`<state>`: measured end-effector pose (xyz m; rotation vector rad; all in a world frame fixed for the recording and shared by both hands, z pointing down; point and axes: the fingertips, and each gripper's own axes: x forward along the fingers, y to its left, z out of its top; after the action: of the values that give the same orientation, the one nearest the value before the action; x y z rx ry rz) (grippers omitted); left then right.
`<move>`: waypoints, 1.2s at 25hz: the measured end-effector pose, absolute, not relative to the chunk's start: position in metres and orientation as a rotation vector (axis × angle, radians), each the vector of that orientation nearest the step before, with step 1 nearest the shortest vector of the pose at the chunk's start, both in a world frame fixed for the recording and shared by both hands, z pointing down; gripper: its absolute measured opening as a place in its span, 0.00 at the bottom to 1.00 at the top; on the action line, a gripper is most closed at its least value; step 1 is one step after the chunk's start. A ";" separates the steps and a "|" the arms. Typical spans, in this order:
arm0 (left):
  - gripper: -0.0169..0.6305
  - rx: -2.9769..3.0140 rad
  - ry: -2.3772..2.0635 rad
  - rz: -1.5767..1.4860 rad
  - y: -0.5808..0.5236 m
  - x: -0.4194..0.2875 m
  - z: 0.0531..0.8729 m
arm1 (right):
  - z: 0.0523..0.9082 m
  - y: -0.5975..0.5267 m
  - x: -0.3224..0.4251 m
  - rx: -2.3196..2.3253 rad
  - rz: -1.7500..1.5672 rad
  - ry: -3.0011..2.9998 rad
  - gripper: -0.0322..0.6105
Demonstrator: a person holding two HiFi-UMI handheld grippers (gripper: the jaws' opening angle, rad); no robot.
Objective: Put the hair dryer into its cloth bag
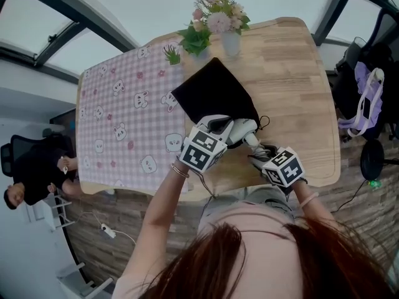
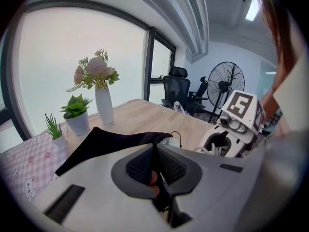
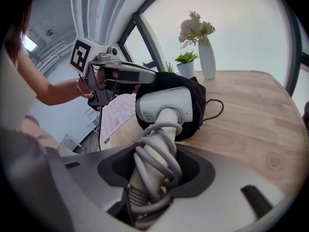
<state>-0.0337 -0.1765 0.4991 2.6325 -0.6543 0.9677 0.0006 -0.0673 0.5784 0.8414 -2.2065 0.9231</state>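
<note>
1. On the left, we are pinching the near rim of the black cloth bag (image 1: 212,92) with the left tongs (image 2: 155,164), which are pressed together on the fabric. The bag is lying on the wooden worktop (image 1: 293,73) at the edge of the pink tablecloth (image 1: 124,123), its closed end pointing away from us toward the vase (image 1: 230,42).
2. In the middle, the white hair dryer (image 3: 164,105) is sitting at the bag's mouth, its head partly inside and its handle sticking back out toward us.
3. On the right, we are clamping that handle, with the grey cord (image 3: 150,153) wound round it, in the right tongs (image 3: 153,170).
4. We are judging that the dryer's long axis is running from the right tongs straight into the opening. The right hand is the one placed to push it deeper, while the left, nearer the mouth, is holding the rim up.
</note>
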 end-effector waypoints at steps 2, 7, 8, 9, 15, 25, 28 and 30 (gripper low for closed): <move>0.06 2.628 -0.659 0.966 -0.177 -0.036 0.499 | 0.579 -0.070 -0.001 0.839 0.922 -2.202 0.37; 0.06 2.624 -0.671 0.956 -0.178 -0.038 0.497 | 0.581 -0.078 -0.004 0.834 0.933 -2.197 0.37; 0.06 2.623 -0.672 0.956 -0.178 -0.038 0.497 | 0.581 -0.080 -0.005 0.834 0.933 -2.197 0.37; 0.06 2.622 -0.674 0.957 -0.178 -0.039 0.497 | 0.581 -0.081 -0.005 0.834 0.934 -2.197 0.37; 0.06 2.614 -0.683 0.940 -0.178 -0.039 0.496 | 0.584 -0.091 -0.009 0.851 0.939 -2.190 0.37; 0.06 2.611 -0.704 0.926 -0.175 -0.041 0.495 | 0.586 -0.108 -0.015 0.890 0.972 -2.185 0.37; 0.06 2.607 -0.709 0.924 -0.174 -0.041 0.495 | 0.586 -0.112 -0.016 0.900 0.983 -2.184 0.37; 0.06 2.602 -0.710 0.931 -0.173 -0.042 0.496 | 0.587 -0.115 -0.017 0.906 0.989 -2.182 0.37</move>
<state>-0.0424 -0.1733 0.4957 2.6024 -0.7104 0.9309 -0.0173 -0.1148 0.5865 0.9064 -2.1821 0.9891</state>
